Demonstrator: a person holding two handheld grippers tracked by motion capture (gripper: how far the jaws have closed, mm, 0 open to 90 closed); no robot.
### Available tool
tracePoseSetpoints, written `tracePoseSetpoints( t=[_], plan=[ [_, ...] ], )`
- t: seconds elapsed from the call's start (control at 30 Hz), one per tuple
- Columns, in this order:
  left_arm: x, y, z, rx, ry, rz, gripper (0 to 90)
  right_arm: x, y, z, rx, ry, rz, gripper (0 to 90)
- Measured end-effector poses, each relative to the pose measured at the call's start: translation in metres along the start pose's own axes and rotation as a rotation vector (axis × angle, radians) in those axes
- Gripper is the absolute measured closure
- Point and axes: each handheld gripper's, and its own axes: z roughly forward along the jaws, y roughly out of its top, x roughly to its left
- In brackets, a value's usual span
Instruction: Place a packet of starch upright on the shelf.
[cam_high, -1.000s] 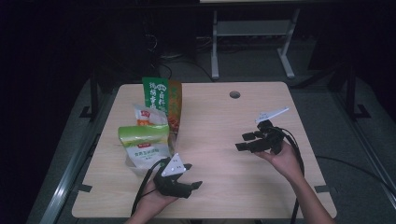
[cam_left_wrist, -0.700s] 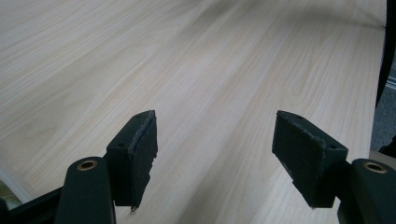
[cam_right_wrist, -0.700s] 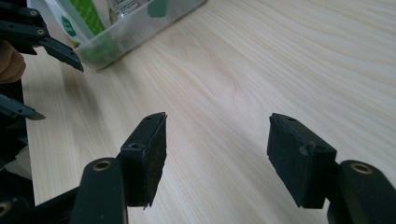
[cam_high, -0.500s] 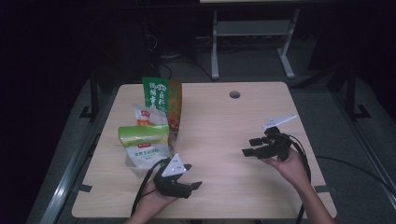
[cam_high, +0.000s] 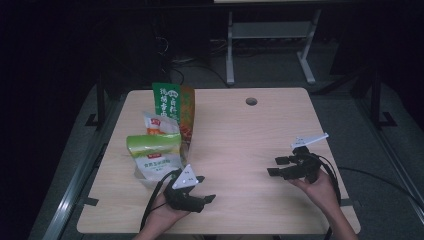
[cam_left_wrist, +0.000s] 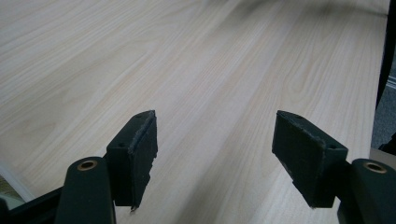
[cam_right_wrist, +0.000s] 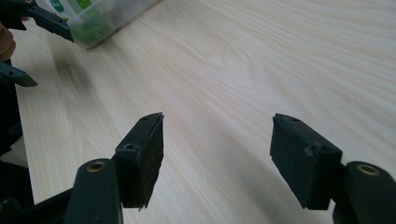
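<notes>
Pale wood-grain desk (cam_high: 240, 135): smooth, matt laminate. Green-and-white plastic snack bags (cam_high: 155, 157): glossy. Black gripper fingers (cam_left_wrist: 135, 156): rough, matt foam-like pads.

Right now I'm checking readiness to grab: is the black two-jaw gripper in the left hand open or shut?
Open. The left gripper shows its jaws standing wide apart, with bare light wooden table between them and nothing held.

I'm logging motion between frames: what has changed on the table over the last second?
The right gripper drew back toward the person and the near edge, jaws open and empty. Nothing was grasped or released. The left gripper stayed put, open, beside the snack bags, which did not move.
</notes>
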Motion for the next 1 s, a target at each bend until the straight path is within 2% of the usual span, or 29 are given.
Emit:
tracePoseSetpoints(
  t=[0.6,0.8,0.9,1.0],
  plan=[
    [-0.001,-0.002,-0.002,0.002,-0.010,-0.009,30.9,0.003,-0.034,-0.006,-0.021,-0.010,0.045,31.9],
    [-0.001,-0.005,-0.002,0.013,-0.014,-0.008,30.8,0.008,-0.041,-0.012,-0.037,-0.034,0.035,30.1],
    [-0.002,-0.005,-0.003,0.005,-0.019,-0.015,30.7,0.011,-0.047,-0.012,-0.051,-0.045,0.045,28.3],
    [-0.003,-0.004,-0.003,0.004,-0.029,-0.012,30.5,0.016,-0.048,-0.013,-0.048,-0.067,0.022,27.6]
  ],
)
